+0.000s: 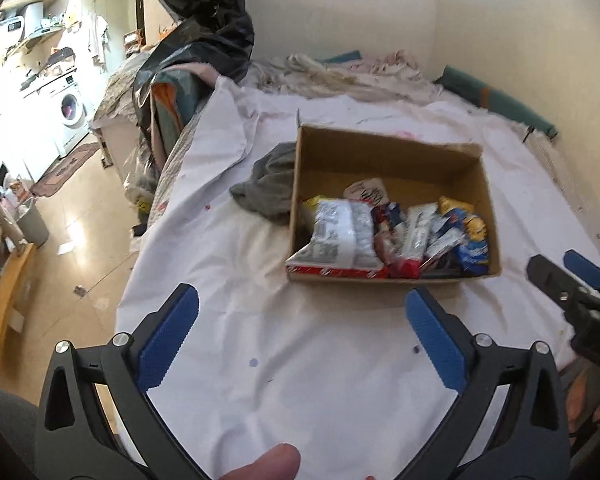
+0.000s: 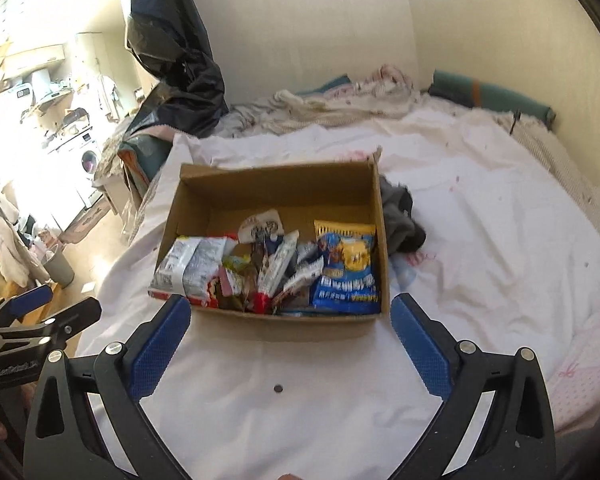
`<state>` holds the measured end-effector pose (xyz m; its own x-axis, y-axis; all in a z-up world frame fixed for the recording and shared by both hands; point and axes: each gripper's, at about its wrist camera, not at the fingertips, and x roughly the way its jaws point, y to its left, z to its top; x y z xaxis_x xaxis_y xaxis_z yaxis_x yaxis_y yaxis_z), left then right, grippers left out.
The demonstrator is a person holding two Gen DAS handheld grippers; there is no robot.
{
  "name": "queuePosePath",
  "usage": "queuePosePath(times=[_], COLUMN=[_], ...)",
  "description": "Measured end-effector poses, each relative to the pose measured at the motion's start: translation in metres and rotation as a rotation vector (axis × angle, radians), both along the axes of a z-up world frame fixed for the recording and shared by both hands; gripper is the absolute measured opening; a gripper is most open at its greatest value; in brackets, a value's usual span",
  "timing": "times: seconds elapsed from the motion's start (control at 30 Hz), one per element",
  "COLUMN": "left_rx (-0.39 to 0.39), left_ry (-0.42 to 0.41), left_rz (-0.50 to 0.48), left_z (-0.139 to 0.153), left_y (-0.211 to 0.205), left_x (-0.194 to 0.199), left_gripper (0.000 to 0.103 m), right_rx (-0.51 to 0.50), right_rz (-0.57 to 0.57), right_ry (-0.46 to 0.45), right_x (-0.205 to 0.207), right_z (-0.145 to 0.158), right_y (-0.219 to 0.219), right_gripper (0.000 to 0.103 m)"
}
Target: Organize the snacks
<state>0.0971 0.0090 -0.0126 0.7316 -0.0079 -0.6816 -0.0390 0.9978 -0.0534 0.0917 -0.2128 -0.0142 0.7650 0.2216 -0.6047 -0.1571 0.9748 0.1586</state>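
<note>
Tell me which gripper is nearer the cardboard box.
Right, it seems. The right gripper hangs open at the cardboard box front edge, box centred between its fingers. The left gripper sits open, slightly back and left.

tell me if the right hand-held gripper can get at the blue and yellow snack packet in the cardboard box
Probably yes. The right hand-held gripper is open and empty, just short of the open-topped brown cardboard box, and the blue and yellow snack packet lies uncovered on top.

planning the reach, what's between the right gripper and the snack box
Only bare white sheet lies between the open right gripper and the cardboard box, as the right wrist view shows.
</note>
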Motion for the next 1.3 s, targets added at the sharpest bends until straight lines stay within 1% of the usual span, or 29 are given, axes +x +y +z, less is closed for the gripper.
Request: queuePosePath(times=[0.07,0.13,0.27,0.37,0.8,1.3], left_rx=[0.009,0.027,-0.002,-0.032,-0.030,-0.033], left_ry=[-0.040,-0.061,-0.030,-0.008,0.020,0.020], left_rz=[0.004,0.004,0.001,-0.004,-0.006,0.004], left_z=[0.005,0.008,0.003,0.000,-0.006,-0.006], left_y=[-0.003,-0.007,-0.007,-0.006,-0.008,-0.004], left_x=[-0.005,-0.006,0.000,0.005,0.007,0.005], left_gripper=[0.103,0.103,0.103,0.103,0.103,0.103], right_rx=[-0.007,0.000,0.014,-0.005,0.013,0.014], right_rz=[-0.010,-0.019,-0.032,-0.029,-0.031,-0.033], right_ry=[0.005,0.026,0.041,0.038,0.064,0.065], right_x=[0.000,0.001,0.000,0.001,0.003,0.004], right_z=[-0.001,-0.004,-0.006,-0.008,-0.011,-0.011], right_y=[0.000,-0.001,-0.002,-0.001,-0.001,-0.002], right_gripper=[0.102,0.102,0.102,0.102,0.102,0.102])
